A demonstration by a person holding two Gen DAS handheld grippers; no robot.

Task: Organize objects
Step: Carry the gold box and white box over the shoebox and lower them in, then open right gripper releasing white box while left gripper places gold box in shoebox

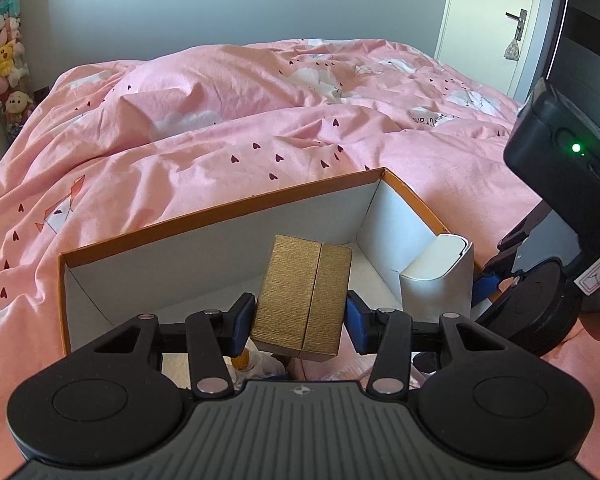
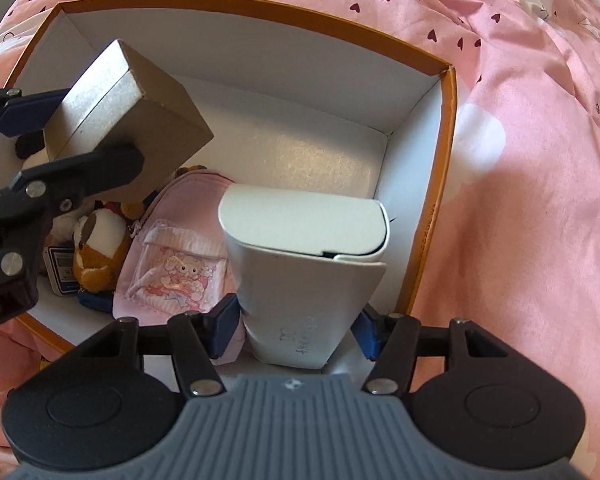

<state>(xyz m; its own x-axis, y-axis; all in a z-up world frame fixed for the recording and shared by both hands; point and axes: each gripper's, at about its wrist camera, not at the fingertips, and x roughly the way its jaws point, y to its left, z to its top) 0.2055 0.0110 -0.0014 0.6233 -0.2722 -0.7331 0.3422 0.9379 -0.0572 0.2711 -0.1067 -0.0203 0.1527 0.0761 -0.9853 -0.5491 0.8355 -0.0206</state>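
Left wrist view: the left gripper (image 1: 299, 316) is pinching a gold box (image 1: 302, 304) with a fine ribbed texture and a seam down the middle, blue pads pressed on both sides. It hangs tilted over the near edge of an orange-rimmed cardboard box (image 1: 220, 208) with white inner walls, sitting on a pink duvet (image 1: 204, 120) with little dark hearts. On the right, a white case (image 1: 440, 276) pokes up inside the box, and the right gripper's black body looms beside it. A door (image 1: 496, 28) and a column of plush toys (image 1: 6, 64) show far back.

Right wrist view: looking almost straight down, the right gripper (image 2: 298, 322) is clamped on that white case (image 2: 304, 264), a rounded, flap-topped thing with some dark lettering I can't really read. It's inside the box (image 2: 444, 184), near the right wall. This view shows the box's contents: a pink pouch (image 2: 172, 264) with a cartoon print, a brown-and-white plush (image 2: 98, 248), and something blue-labelled at the left. The gold box (image 2: 128, 120) floats over the left part, and the left gripper (image 2: 64, 144) holds it.
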